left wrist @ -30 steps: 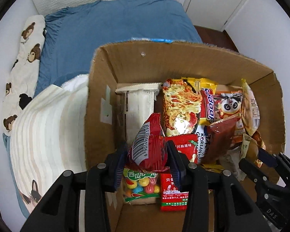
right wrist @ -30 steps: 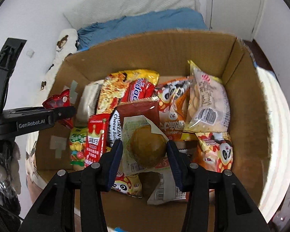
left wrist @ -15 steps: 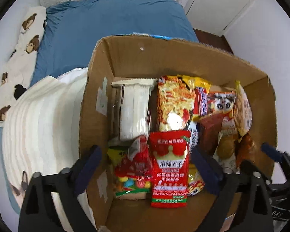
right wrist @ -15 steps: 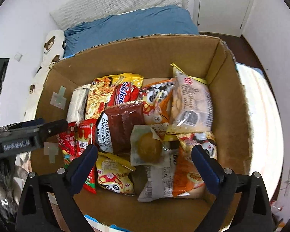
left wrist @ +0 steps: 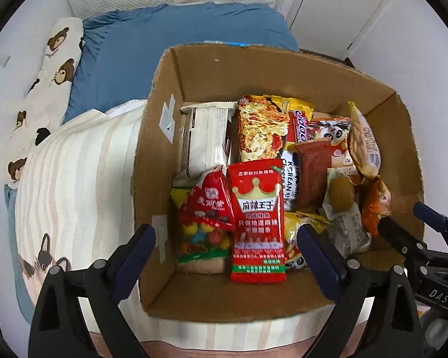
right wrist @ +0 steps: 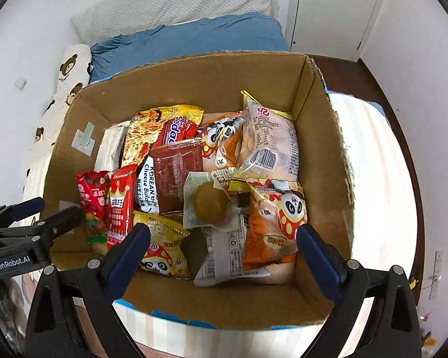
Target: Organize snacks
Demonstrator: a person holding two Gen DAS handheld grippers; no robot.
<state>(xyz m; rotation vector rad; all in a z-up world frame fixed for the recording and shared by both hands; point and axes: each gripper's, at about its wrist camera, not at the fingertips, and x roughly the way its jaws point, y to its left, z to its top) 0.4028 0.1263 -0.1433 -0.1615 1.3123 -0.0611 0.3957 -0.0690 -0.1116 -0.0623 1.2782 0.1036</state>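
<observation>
Left claw [left wrist: 225,249] jaws wide apart, holding nothing, above the cardboard box's [left wrist: 164,155] near-left corner; right claw [right wrist: 222,247] also spread and empty over the near edge. Snacks sit inside the box on the bed [left wrist: 74,179]: red spicy-strip packet [left wrist: 257,220] at 6 o'clock, red candy bag [left wrist: 207,205] touching it at 9, round pastry packet [right wrist: 209,203] centre, white packet [left wrist: 207,137] at 11.

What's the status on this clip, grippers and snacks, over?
Left gripper open, empty, above the box's near edge. Right gripper open, empty. Snacks all in cardboard box; red crown packet lies flat. Nothing in the way.
</observation>
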